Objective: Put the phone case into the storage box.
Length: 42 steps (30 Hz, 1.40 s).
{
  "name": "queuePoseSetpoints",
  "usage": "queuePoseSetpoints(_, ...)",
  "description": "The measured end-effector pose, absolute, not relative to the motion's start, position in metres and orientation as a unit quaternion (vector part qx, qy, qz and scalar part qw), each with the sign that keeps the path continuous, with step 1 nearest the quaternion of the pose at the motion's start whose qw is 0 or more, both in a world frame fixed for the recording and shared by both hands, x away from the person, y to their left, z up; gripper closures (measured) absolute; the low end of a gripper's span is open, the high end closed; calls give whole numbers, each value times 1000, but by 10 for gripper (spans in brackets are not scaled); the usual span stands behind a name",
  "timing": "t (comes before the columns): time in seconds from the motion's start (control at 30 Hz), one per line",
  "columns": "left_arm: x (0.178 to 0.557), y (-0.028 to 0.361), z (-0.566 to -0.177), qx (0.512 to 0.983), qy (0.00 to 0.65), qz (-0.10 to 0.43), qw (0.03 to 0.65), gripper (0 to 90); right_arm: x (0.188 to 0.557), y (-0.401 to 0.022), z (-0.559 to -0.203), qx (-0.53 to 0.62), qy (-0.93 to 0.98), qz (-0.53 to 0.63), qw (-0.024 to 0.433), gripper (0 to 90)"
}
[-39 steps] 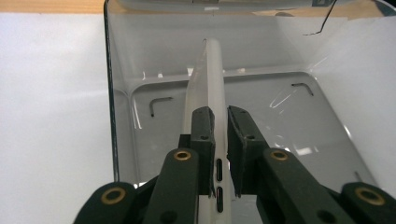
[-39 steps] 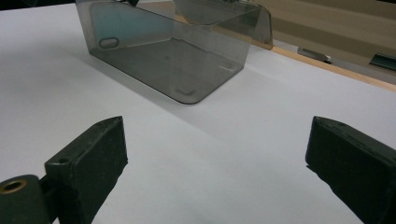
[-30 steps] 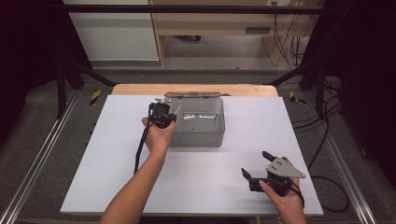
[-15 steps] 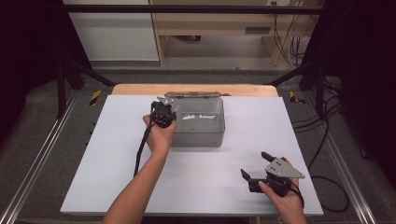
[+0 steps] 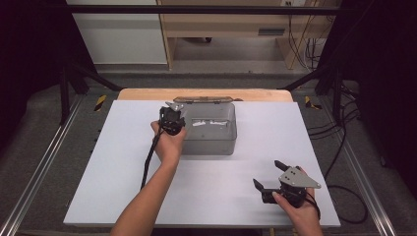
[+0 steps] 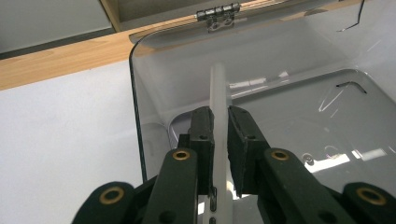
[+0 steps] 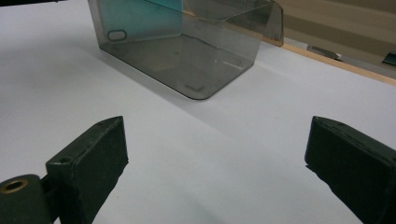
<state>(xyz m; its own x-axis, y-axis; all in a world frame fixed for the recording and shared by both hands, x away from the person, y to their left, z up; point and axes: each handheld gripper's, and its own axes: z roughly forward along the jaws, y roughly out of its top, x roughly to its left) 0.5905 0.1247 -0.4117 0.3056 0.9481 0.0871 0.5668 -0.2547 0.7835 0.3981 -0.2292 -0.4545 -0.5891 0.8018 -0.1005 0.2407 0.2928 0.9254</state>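
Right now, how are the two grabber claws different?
The left gripper is pinched shut on the box wall; the right gripper is wide open, holding nothing. The left reaches far up the table at the clear box; the right waits near the person. Both have black jaws.

Bright, even light from overhead falls on the white table (image 5: 123, 162), while the room around it sinks into near black. Glare streaks glint on the clear box (image 6: 327, 140) floor, and soft shadows lie beside the box (image 7: 187, 51) in the right gripper view. Both gripper views blur at the near jaws and look slightly soft overall.
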Motion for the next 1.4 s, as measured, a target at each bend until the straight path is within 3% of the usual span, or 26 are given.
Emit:
queuePoseSetpoints(0.3,591,123,-413,751,488,297,332,763,398,-228,-455,346,751,482,290,65)
queuePoseSetpoints(0.5,589,122,-413,758,468,321,323,802,398,-228,-454,346,751,483,290,65)
queuePoseSetpoints(0.6,589,121,-414,770,439,354,298,782,398,-228,-455,346,751,483,290,65)
queuePoseSetpoints(0.77,592,130,-417,786,420,366,267,779,397,-228,-455,344,752,482,289,67)
queuePoseSetpoints(1.07,589,133,-411,778,410,358,312,749,397,-228,-455,345,752,483,288,67)
queuePoseSetpoints(1.37,583,140,-399,758,422,338,364,590,398,-228,-455,347,750,484,289,66)
queuePoseSetpoints(1.4,583,140,-398,757,423,335,369,527,398,-228,-455,348,749,484,288,66)
